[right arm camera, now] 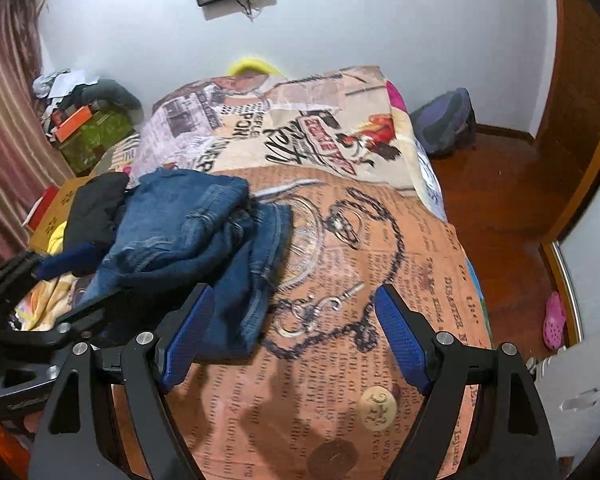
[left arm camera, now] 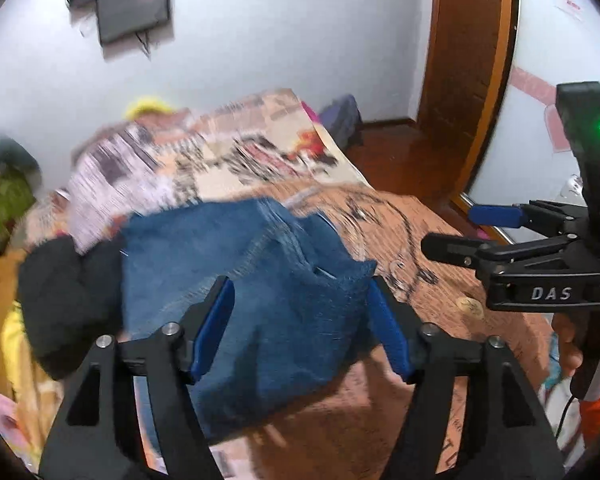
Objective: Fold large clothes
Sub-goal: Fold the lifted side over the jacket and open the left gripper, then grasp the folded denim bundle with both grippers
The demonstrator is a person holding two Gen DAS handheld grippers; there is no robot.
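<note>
One folded blue jeans (right arm camera: 204,232) on bed (right arm camera: 380,264) | one black garment (right arm camera: 96,204) beside | left gripper (left arm camera: 300,328) spread wide over jeans | right gripper (right arm camera: 294,336) spread wide, empty

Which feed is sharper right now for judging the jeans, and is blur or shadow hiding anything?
Left wrist view: motion blur smears the jeans and the far bedspread print; seams unreadable. Right wrist view: sharp, jeans folds and the bedspread text legible, with soft gripper shadows falling on the near bedspread only. Both views: fisheye bending at the edges; even room light, no glare.
</note>
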